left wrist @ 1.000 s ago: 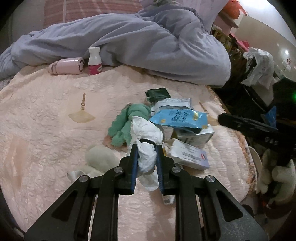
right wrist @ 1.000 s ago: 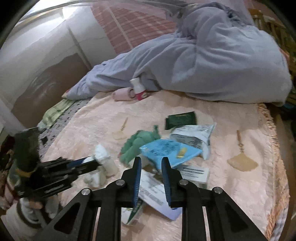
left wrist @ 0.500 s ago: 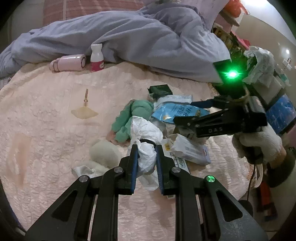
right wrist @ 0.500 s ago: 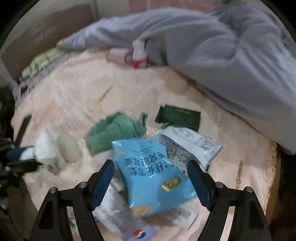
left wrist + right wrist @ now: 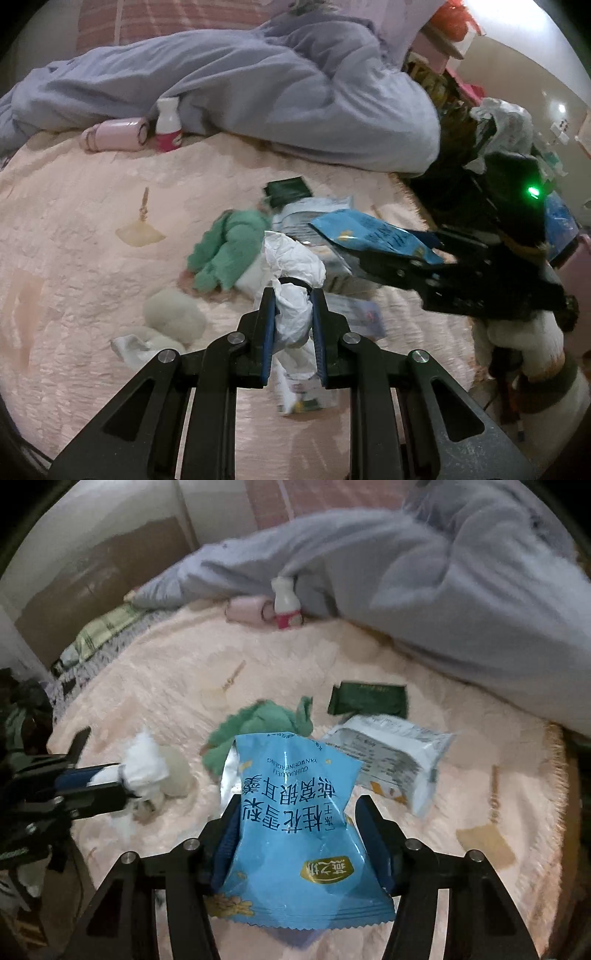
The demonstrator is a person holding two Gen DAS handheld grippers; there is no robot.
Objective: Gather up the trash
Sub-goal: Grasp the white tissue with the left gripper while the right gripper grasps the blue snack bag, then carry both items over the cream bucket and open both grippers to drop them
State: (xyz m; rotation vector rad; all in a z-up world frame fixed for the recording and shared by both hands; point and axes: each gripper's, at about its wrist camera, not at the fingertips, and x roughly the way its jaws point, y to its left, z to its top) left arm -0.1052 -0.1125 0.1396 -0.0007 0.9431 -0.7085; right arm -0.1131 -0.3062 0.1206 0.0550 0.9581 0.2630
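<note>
Here, at the lower centre of the left wrist view, the left gripper (image 5: 293, 318) is clamped tight on a crumpled white tissue (image 5: 291, 291). In the right wrist view the right gripper (image 5: 299, 834) – jaws closing – has the blue snack packet (image 5: 295, 834) between its fingers, above the pink bed cover (image 5: 159, 686).

Left gripper (image 5: 291, 312) jaws clamped tight; right gripper (image 5: 295, 814) jaws closing, pointing downward.

Right hand-held gripper (image 5: 297, 823) reopened, now closing round blue packet (image 5: 295, 834)
</note>
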